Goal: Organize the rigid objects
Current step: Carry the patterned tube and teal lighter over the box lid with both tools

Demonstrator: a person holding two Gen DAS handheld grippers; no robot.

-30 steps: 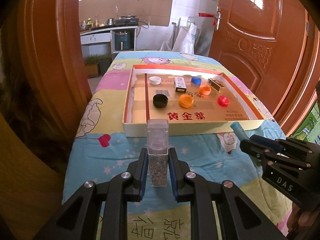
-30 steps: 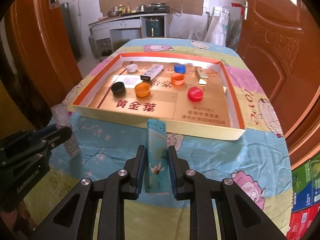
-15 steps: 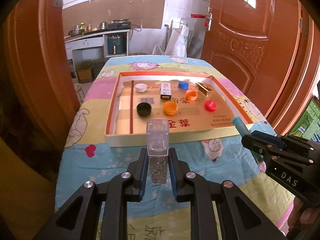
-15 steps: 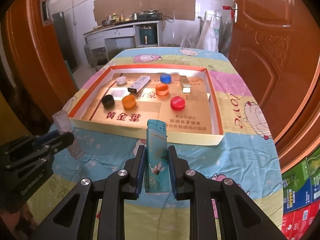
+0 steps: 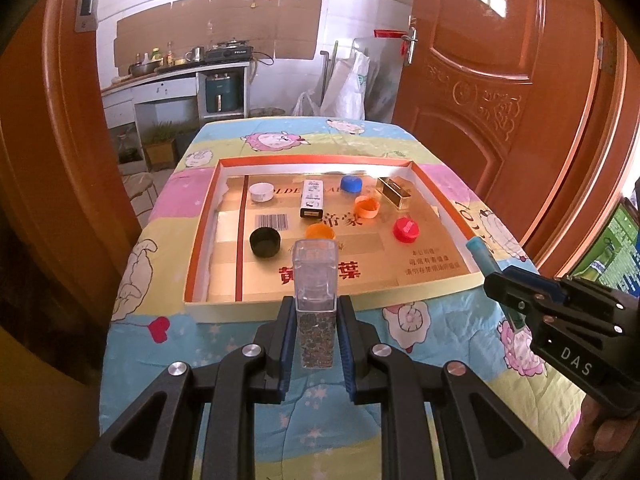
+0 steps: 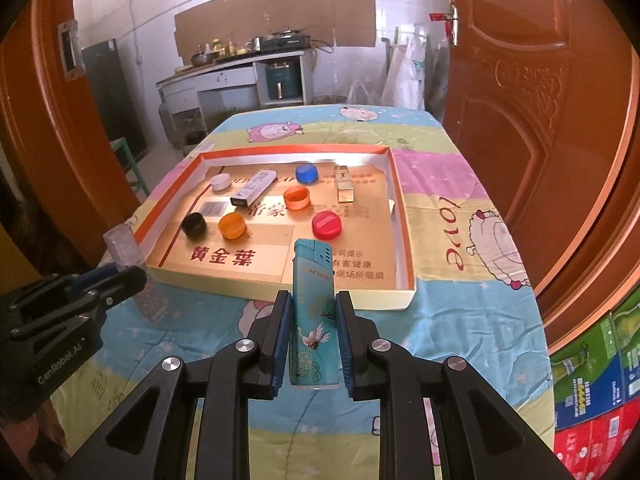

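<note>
Pretty far along by the look of it: the tray [image 6: 402, 240] on the bench already holds caps and small boxes. Left gripper [image 5: 314, 338] is clamped on a clear lighter [image 5: 315, 300], right gripper [image 6: 313, 338] on a teal lighter [image 6: 313, 312], both short of the tray at 12 o'clock.

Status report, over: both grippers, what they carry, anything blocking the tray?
Left gripper shut on clear lighter. Right gripper shut on teal lighter. Both short of cardboard tray; caps inside, near strip bare.
</note>
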